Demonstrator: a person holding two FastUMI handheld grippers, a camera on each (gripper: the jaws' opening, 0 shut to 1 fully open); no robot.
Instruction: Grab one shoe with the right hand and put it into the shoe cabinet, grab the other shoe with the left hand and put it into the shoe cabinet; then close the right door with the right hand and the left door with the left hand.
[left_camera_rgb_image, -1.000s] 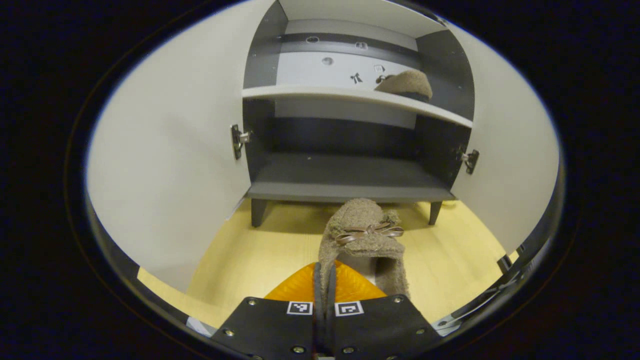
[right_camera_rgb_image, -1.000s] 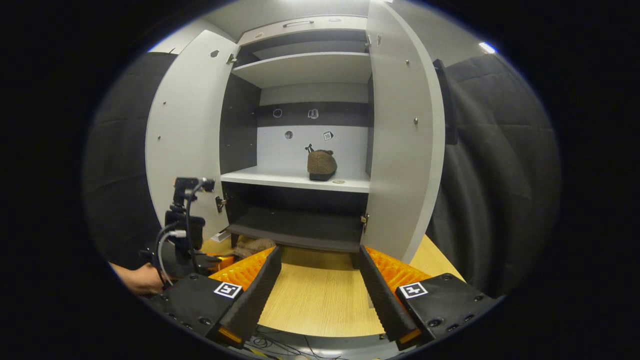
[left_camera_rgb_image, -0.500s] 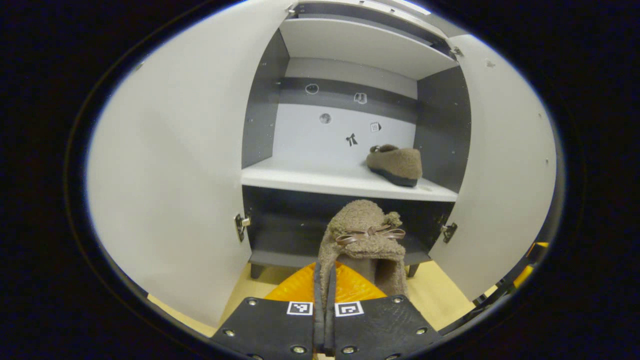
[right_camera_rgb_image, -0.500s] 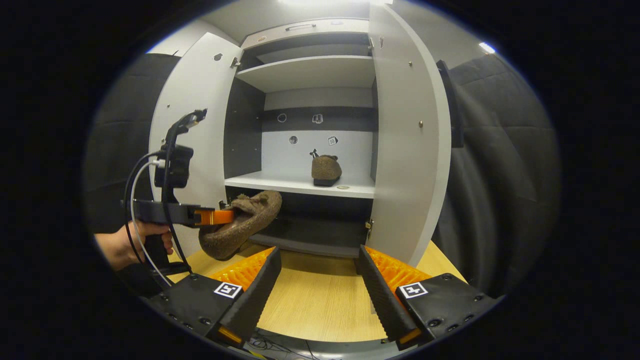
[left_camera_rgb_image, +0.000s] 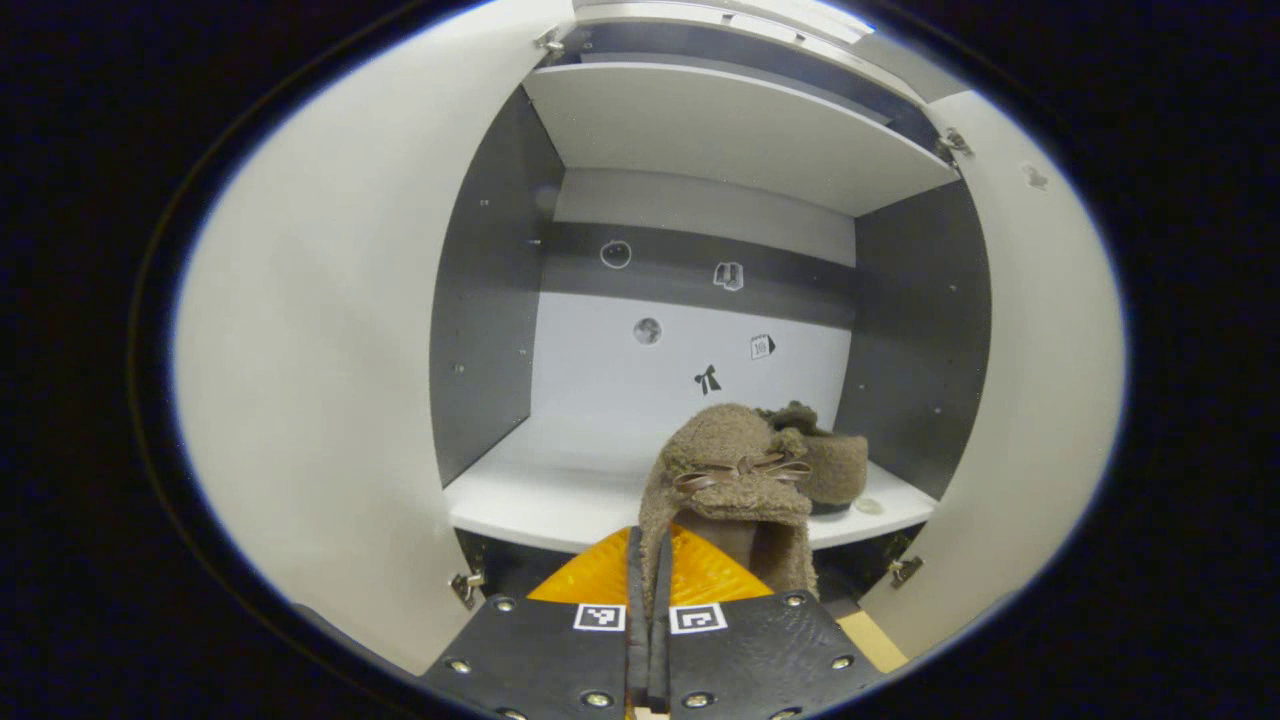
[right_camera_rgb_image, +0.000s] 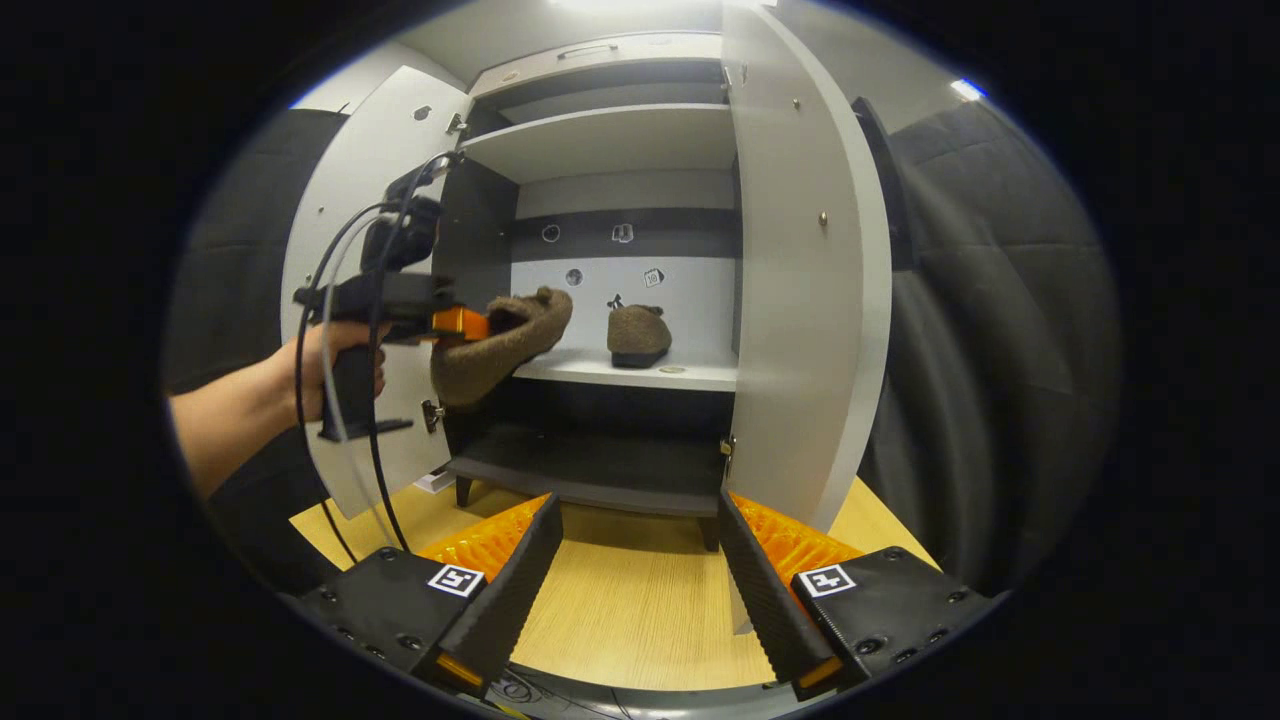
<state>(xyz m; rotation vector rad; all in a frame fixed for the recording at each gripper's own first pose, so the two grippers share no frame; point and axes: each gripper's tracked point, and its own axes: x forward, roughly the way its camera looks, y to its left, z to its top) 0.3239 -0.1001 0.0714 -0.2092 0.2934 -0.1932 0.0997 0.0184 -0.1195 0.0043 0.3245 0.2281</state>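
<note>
- My left gripper (left_camera_rgb_image: 648, 560) was clamped on a fuzzy brown shoe (left_camera_rgb_image: 728, 470), held just before the cabinet's (right_camera_rgb_image: 610, 150) middle shelf (left_camera_rgb_image: 540, 495).
- The other shoe (right_camera_rgb_image: 638, 334) sat on that shelf.
- My right gripper (right_camera_rgb_image: 640, 570) hung spread apart, holding nothing.

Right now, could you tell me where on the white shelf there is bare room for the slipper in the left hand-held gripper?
The white shelf is bare from the dark left wall to the placed slipper, which crowds the right end beside a small disc. The held slipper hangs at that free left stretch.
</note>
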